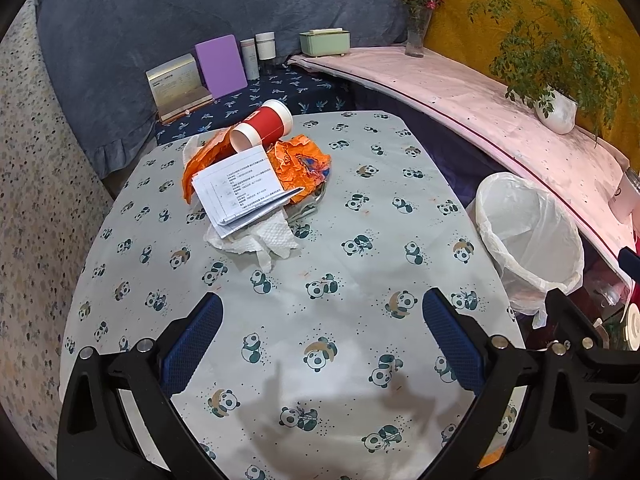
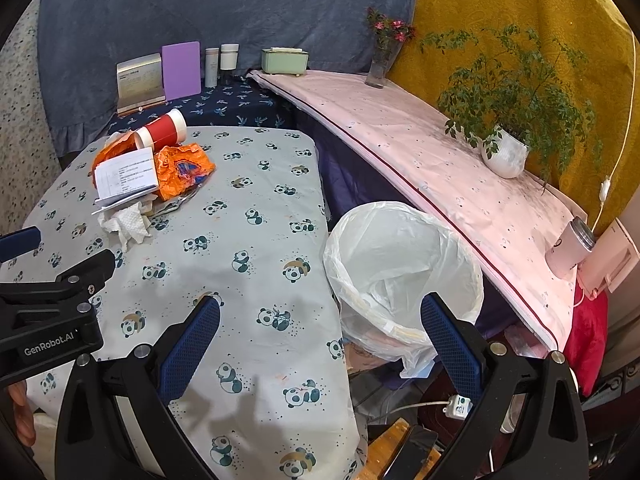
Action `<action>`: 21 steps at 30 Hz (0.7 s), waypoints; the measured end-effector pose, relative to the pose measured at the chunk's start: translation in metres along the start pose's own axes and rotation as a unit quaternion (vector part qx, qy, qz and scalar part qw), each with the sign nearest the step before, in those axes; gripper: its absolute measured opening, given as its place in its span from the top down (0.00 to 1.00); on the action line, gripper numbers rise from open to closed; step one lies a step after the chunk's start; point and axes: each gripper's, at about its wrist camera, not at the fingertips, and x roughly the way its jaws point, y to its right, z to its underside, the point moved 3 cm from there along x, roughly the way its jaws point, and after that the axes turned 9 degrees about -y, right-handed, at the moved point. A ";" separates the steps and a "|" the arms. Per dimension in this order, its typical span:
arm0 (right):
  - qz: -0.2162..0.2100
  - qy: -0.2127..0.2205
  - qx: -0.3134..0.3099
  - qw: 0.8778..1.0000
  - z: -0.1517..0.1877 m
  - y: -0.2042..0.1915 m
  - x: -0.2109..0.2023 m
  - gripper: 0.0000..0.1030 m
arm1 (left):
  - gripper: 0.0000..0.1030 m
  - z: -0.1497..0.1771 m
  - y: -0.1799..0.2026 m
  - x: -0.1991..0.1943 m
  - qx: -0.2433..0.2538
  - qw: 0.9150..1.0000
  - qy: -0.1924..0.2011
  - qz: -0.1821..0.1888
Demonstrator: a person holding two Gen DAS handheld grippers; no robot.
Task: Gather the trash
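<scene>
My left claw hangs low over the panda-print tablecloth, tilted forward and down, its two blue-padded fingers spread wide with nothing between them. They frame the lower middle of the left wrist view, clear of the cloth, their shadow falling on the fabric below.

The trash sits in one heap in the upper middle of that view, well ahead of the left claw. A red paper cup lies on its side at the top, its open mouth turned toward me. It rests against a crumpled orange wrapper. A folded printed paper lies across the front of the wrapper, and a wadded white tissue pokes out from under it, nearest to me.

My right claw is held level beside the left, also gaping and holding nothing. Its left finger sits over the table's edge, its right finger over the rim of the bin, which is lined with a white bag and stands just off the table's right side, centre right in that view. The black body of my left claw shows at that view's left edge.

The heap appears in the upper left of the right wrist view, far from the right claw.
</scene>
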 end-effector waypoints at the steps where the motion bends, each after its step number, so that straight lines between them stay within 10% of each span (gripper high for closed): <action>1: 0.000 0.000 0.000 1.000 0.000 0.000 0.000 0.07 | 0.07 0.000 0.000 0.000 0.000 1.000 0.000 0.000; 21: 0.001 0.003 0.001 1.000 -0.001 0.000 -0.003 0.07 | 0.07 0.000 -0.001 -0.001 -0.001 1.000 0.002 -0.001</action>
